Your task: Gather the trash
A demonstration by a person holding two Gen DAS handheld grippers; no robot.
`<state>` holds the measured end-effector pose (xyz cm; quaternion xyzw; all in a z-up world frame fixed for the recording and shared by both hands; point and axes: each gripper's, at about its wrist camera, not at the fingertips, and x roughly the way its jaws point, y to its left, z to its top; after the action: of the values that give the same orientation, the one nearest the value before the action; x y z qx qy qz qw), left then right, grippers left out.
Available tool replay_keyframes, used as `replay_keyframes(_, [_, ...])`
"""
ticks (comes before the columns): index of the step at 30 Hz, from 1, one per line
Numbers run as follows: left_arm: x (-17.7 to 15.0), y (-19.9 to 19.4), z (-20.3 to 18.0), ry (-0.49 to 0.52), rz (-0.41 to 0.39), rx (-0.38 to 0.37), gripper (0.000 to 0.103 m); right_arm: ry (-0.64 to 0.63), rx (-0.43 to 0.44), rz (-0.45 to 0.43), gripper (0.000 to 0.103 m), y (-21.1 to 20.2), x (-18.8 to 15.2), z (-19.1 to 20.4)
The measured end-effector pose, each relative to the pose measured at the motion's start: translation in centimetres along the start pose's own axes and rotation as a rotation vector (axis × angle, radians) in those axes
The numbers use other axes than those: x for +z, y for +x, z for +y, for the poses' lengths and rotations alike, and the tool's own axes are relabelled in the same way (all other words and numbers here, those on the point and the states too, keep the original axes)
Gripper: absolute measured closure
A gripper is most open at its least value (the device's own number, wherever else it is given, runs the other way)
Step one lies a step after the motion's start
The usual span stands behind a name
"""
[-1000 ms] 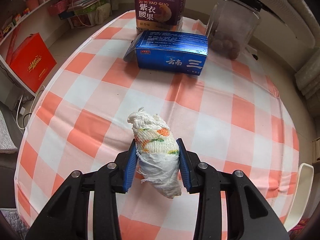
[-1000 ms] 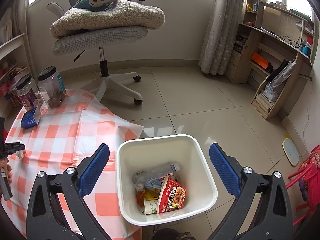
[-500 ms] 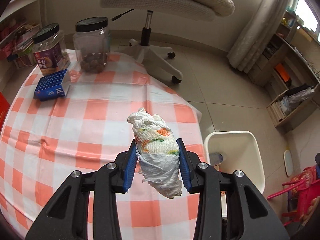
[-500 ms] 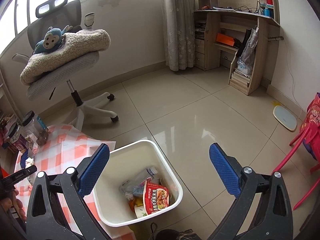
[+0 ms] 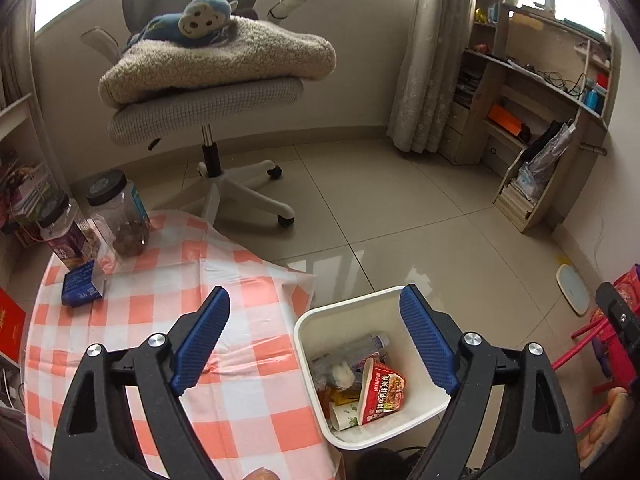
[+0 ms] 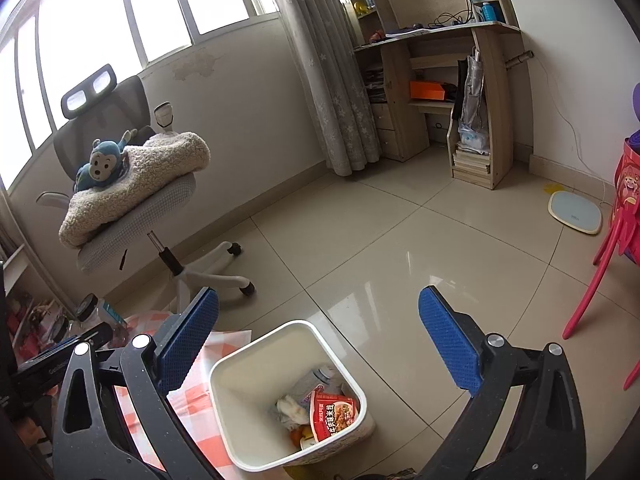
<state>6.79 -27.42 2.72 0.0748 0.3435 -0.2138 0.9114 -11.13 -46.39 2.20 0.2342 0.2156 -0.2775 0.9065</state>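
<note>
So the big change: half a second earlier the left tongs (image 5: 314,340) were clamped on a wadded tissue over the checkered tabletop (image 5: 160,312), and now they were spread wide and empty above the white trash bin (image 5: 308,320) off the tabletop's right edge. The wad (image 6: 290,408) sat inside, next to the red noodle cup (image 6: 332,416). Drop done, I'd say. Right tongs (image 6: 318,342) also gaped wide, holding nothing.

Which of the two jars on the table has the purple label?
The jar nearer the table's left edge, right behind the blue box. The other jar is clear with brown contents.
</note>
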Motion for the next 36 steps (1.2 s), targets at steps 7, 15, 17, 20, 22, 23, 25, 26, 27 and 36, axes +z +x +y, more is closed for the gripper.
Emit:
replay_keyframes(7, [-4.4,-15.2,2.9,-0.017,-0.438,0.233,0.007,-0.041,0.07,-0.075,0.007,-7.5,-2.6,4.0])
replay_keyframes(15, [-10.3,-21.5,5.4,-0.094,-0.386,0.258,0.007,-0.161,0.114,-0.133,0.007,-15.5,-7.1,7.8])
replay_keyframes(17, [-11.7,-22.8,5.9,-0.11,-0.402,0.292,0.007,-0.203,0.076,-0.168,0.007,-17.0,-8.1,8.5])
replay_keyframes(20, [-13.5,-24.2,6.7,-0.11,-0.409,0.333,0.007,-0.248,0.041,-0.201,0.007,-18.7,-9.1,9.4])
replay_keyframes(22, [-14.3,-24.9,7.6,-0.136,-0.399,0.321,0.007,-0.265,0.054,-0.197,0.007,-19.3,-9.5,9.9])
replay_keyframes(23, [-14.6,-25.3,8.0,-0.152,-0.39,0.309,0.007,-0.268,0.058,-0.19,0.007,-19.6,-9.7,10.2])
replay_keyframes(25, [-15.2,-25.7,8.7,-0.175,-0.359,0.292,0.007,-0.274,0.069,-0.175,0.007,-20.1,-10.0,10.5])
replay_keyframes(26, [-15.5,-25.9,8.9,-0.179,-0.347,0.289,0.007,-0.277,0.071,-0.168,0.007,-20.3,-10.2,10.7])
replay_keyframes(27, [-15.9,-26.2,9.0,-0.181,-0.339,0.291,0.007,-0.283,0.072,-0.162,0.007,-20.4,-10.3,10.9])
replay_keyframes(36, [-16.3,-26.6,10.0,-0.205,-0.277,0.337,0.007,-0.342,0.104,-0.104,0.007,-20.8,-11.7,12.9])
